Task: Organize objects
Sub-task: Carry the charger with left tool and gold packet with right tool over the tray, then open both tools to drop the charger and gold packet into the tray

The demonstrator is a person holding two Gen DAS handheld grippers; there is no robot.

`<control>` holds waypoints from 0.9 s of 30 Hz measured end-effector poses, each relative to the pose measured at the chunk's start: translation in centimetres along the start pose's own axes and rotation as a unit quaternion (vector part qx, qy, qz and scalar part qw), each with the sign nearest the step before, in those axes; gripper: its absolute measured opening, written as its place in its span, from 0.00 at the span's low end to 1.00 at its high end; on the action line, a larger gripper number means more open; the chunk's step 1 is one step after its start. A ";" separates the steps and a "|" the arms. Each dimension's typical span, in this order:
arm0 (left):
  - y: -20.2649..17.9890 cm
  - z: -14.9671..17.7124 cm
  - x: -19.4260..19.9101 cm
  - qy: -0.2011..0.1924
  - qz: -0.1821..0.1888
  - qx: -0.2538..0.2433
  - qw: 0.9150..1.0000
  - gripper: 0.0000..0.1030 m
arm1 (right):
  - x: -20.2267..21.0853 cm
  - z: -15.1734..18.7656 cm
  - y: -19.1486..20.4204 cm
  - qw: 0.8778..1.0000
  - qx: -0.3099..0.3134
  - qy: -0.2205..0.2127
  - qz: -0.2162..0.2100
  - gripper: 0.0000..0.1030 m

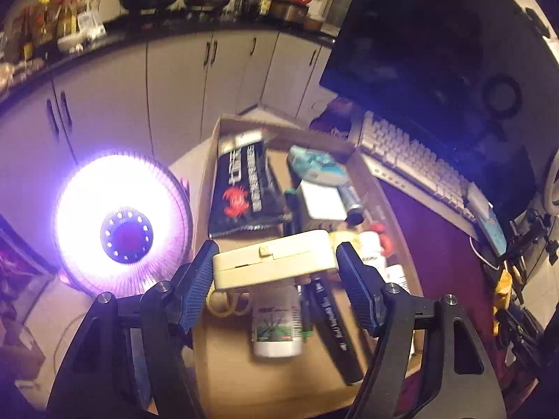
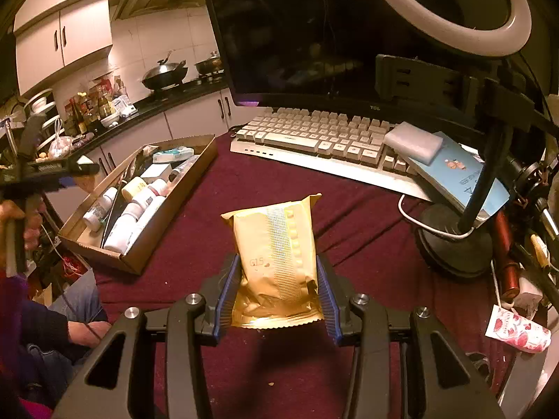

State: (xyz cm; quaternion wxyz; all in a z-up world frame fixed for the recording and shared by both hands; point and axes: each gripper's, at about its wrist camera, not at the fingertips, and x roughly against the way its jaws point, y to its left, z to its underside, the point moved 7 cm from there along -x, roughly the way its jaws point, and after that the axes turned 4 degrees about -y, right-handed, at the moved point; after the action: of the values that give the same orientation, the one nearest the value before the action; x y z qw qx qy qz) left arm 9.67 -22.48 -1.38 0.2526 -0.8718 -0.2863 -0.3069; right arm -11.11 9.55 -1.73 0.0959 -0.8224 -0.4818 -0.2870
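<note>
Left wrist view: the left claw grasps a cream flat case by its two ends, held above the cardboard tray of bottles and packets at the tabletop's edge.

Right wrist view: the right claw is clenched on a gold foil packet above the maroon tabletop; the tray lies at the left edge, a keyboard along the far edge.
</note>
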 end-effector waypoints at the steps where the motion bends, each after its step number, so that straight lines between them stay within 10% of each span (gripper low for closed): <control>1: 0.0 0.3 -0.4 0.004 0.003 0.003 1.000 0.68 | 0.0 0.0 0.0 1.000 0.000 0.000 0.000 0.42; 9: -0.4 1.6 -2.5 0.042 0.034 0.021 0.998 0.65 | -0.3 0.4 0.1 1.000 -0.002 0.006 -0.003 0.42; 21: 0.1 1.2 -1.6 0.059 -0.044 -0.077 0.994 0.64 | -1.9 -0.8 2.5 0.999 0.034 0.026 -0.020 0.42; 27: 0.4 1.9 -1.9 0.087 -0.007 -0.099 0.991 0.64 | -2.5 -2.7 6.7 0.994 0.090 0.035 -0.059 0.42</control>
State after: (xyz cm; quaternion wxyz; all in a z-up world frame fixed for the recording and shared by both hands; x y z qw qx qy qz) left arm 9.41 -22.22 -4.12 0.1867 -0.8606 -0.2377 -0.4099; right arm -7.33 3.08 -0.16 0.1691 -0.7699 -0.5499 -0.2760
